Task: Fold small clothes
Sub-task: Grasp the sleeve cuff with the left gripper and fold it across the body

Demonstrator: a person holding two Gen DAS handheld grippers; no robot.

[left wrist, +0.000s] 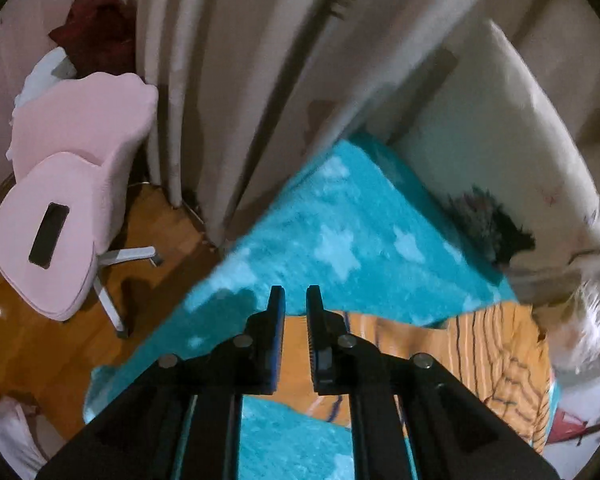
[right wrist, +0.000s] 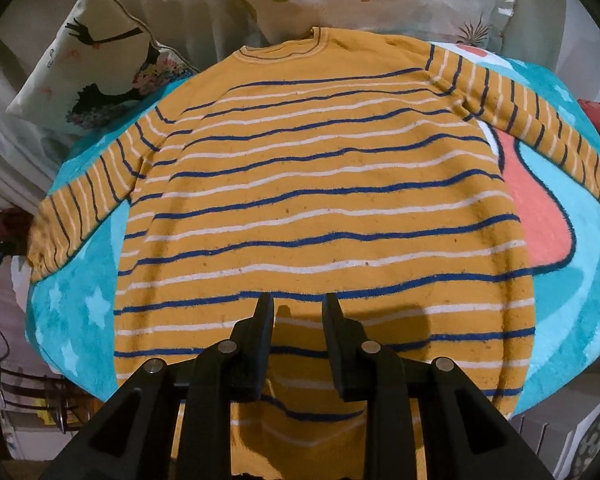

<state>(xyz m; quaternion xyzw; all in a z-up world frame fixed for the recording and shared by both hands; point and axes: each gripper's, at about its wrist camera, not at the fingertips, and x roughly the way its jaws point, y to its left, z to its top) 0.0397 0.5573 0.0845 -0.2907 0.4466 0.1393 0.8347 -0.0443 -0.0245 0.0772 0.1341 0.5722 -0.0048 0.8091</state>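
Black right gripper [right wrist: 296, 304]: we hold it with jaws parted and nothing between them, above the hem end of the sweater [right wrist: 320, 200]
Left gripper [left wrist: 294, 300]: jaws a little apart, gripping nothing, beside a sleeve [left wrist: 496, 344]
Sweater: mustard knit with blue and white stripes, lying flat, sleeves spread, on the teal blanket [right wrist: 80, 308]
Handling: we judge it soft, light, limp; it should drape and may drag on the fleece
Hold: we would pinch a cuff or hem corner
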